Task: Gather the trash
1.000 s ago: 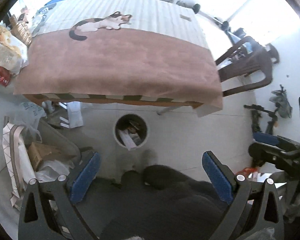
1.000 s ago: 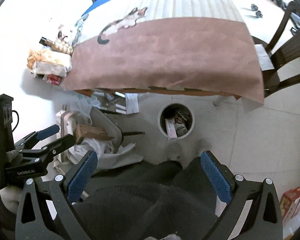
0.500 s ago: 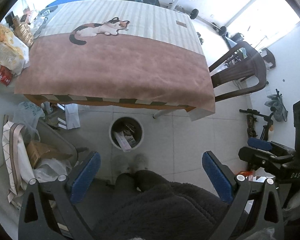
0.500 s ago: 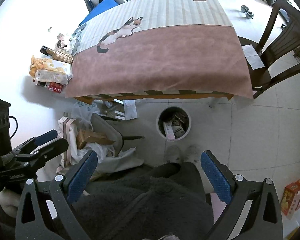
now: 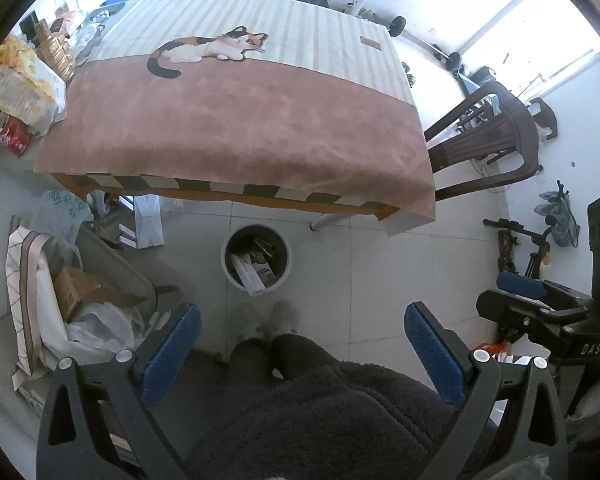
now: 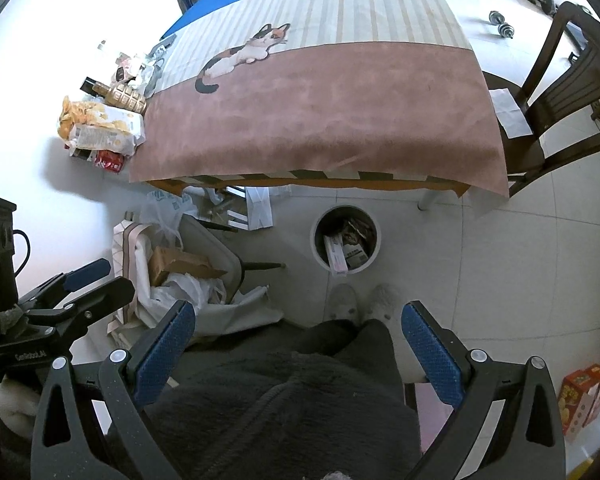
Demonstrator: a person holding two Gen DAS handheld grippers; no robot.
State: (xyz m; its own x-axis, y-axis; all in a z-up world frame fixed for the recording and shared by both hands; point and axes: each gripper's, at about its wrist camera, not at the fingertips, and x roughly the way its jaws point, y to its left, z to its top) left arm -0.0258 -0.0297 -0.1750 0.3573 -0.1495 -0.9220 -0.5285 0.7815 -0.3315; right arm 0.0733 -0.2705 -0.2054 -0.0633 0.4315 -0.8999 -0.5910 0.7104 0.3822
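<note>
A round white trash bin point(image 5: 257, 258) stands on the tiled floor in front of the table; it holds boxes and wrappers and also shows in the right wrist view point(image 6: 347, 242). My left gripper point(image 5: 302, 354) is open and empty, high above the floor over the person's lap. My right gripper point(image 6: 298, 344) is open and empty, at a similar height. Each gripper appears at the edge of the other's view. The table point(image 5: 236, 128), covered by a brown cloth with a cat picture, has a bare top.
Snack bags and a bottle point(image 6: 104, 120) lie at the table's left end. A grey chair point(image 6: 204, 256) with a cardboard box and plastic bags stands left of the bin. A dark wooden chair point(image 5: 488, 144) stands right of the table. Colourful boxes point(image 6: 580, 398) sit on the floor at right.
Both grippers have risen and pulled back from the table, so the bin and table look smaller. The person's slippers are now in view. Both grippers stay open.
</note>
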